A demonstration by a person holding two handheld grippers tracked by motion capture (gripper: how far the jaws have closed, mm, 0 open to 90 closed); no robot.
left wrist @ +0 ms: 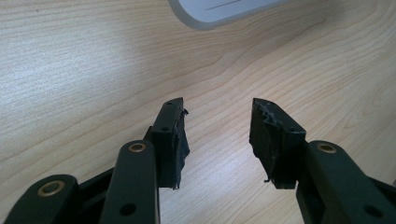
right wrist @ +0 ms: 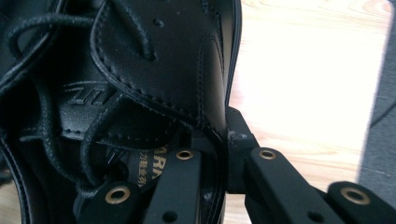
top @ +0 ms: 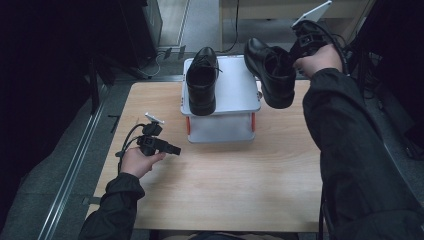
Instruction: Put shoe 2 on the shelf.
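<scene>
Two black leather lace-up shoes are in the high view. One shoe (top: 202,82) stands on the lid of a white box (top: 232,87) at the back of the table. The other shoe (top: 272,75) hangs in the air to the right of the box, above its right edge, with my right gripper (top: 295,56) shut on its side wall. In the right gripper view one jaw is inside the shoe (right wrist: 140,70) and the other outside, pinching the leather. My left gripper (top: 175,149) rests low over the table at the left, open and empty, its fingertips (left wrist: 175,116) apart over bare wood.
The wooden table (top: 225,180) stretches wide in front of the box. A corner of the white box (left wrist: 219,11) shows ahead of the left gripper. Dark floor, cables and furniture lie beyond the table's far edge.
</scene>
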